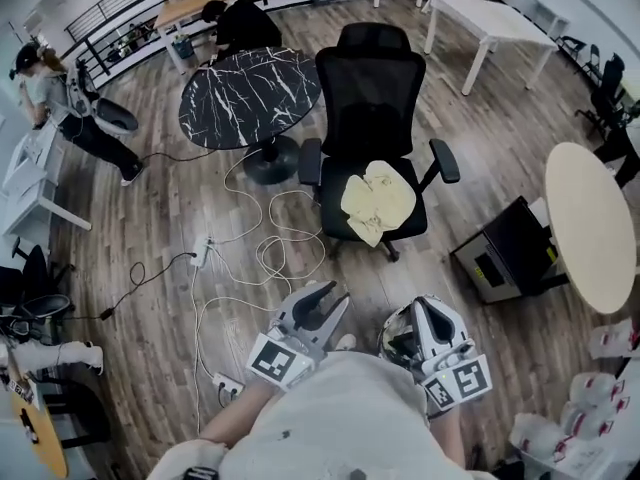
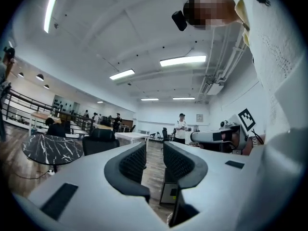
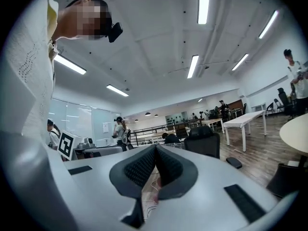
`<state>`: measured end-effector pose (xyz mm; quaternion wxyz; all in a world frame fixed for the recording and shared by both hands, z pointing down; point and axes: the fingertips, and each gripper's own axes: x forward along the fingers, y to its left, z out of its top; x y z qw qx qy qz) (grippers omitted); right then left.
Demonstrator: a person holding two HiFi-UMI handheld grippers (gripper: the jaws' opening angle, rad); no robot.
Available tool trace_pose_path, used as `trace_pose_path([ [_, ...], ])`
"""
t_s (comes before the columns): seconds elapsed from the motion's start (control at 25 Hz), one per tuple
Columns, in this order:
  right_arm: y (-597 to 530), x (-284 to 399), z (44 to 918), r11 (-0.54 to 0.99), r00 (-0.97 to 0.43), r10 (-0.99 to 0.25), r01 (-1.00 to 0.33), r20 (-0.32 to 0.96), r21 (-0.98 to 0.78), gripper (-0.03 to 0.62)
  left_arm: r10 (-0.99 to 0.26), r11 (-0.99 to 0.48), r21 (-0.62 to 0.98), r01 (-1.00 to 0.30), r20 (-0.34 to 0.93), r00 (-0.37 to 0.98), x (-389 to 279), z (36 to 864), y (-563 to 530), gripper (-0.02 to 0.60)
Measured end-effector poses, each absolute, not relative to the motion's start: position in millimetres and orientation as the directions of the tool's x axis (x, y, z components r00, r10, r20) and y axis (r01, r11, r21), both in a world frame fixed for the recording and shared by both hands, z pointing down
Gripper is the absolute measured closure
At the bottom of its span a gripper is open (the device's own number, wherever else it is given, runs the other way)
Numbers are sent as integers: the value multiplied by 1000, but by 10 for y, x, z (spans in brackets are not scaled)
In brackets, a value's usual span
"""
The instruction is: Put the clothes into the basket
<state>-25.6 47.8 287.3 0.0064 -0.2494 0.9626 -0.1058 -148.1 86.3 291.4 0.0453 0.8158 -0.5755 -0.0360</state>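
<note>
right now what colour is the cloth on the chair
A pale yellow crumpled cloth, seen best in the head view.

You stand in an open-plan office: a wood-plank floor [image 1: 500, 153], a black mesh swivel chair [image 1: 372, 78], white desks [image 1: 490, 20], a round marble-topped table [image 1: 250, 96], strip lights [image 2: 183, 60] on a white ceiling, and a power strip [image 1: 203, 251] trailing cables across the floor.

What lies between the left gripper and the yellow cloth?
In the head view: wood floor, white cable loops, then the front of the black chair.
</note>
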Motion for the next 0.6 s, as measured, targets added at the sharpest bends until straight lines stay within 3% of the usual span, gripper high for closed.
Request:
trace_pose_path([
  [0.36,-192,507,2823,688,-720,-694,-668,13,-283,583,-830,-556,102,-825,-17,558,-943,2868,-94,454],
  [0.6,-736,605,2800,607,-653,-756,-724,43,-330,583,-764,-639,116,-761,22,645,-915,2942,-773,454],
])
